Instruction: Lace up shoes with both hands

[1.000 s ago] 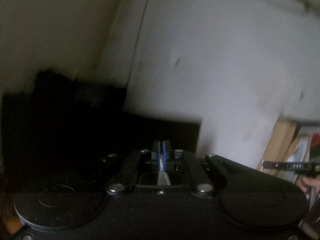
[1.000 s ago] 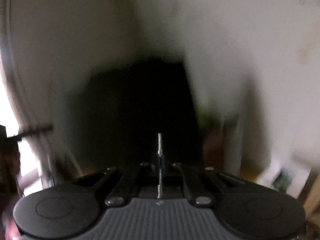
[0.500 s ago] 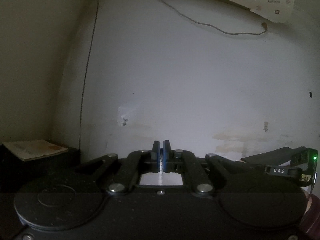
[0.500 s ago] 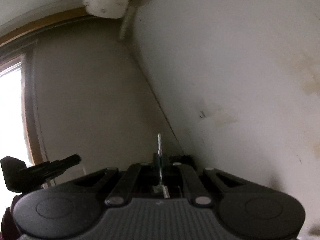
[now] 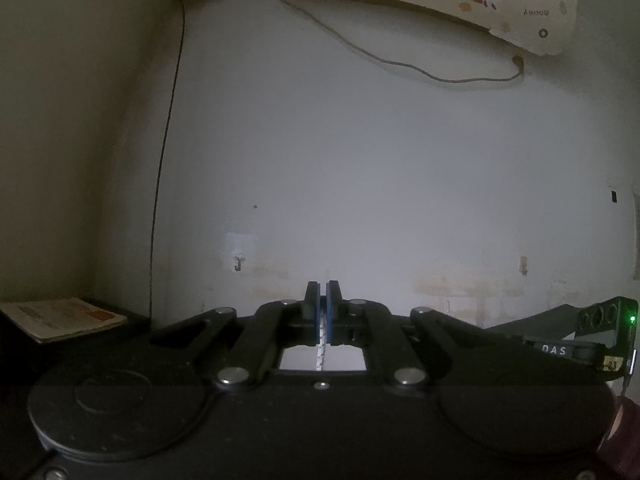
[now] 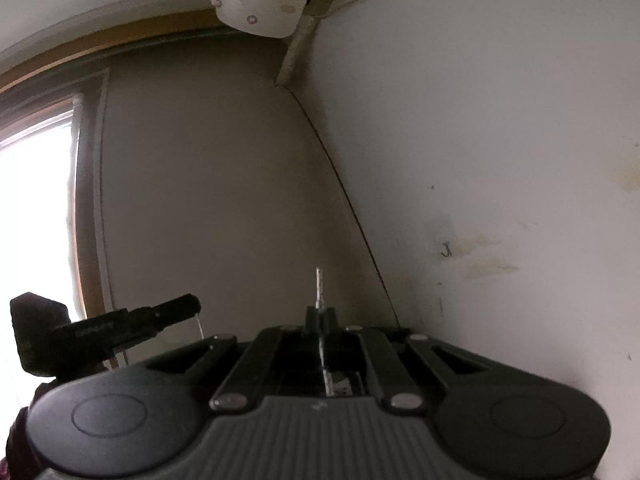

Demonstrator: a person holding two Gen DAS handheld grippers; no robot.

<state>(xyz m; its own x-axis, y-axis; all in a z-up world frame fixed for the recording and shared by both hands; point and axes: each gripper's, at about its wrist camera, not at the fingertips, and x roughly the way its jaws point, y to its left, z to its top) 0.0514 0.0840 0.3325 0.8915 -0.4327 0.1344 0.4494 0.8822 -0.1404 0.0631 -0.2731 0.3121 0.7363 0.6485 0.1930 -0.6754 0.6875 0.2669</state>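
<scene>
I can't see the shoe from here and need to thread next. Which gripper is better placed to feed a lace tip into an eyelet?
Probably the right. The right gripper is shut on the lace with the stiff tip sticking out beyond its fingers. The left gripper pinches its lace with no tip protruding.

Both views are dim and grainy. Daylight enters through a blown-out window (image 6: pixel 38 220) at left of the right wrist view; the wall (image 5: pixel 380 168) is grey, corners vignette, straight edges bow.
</scene>
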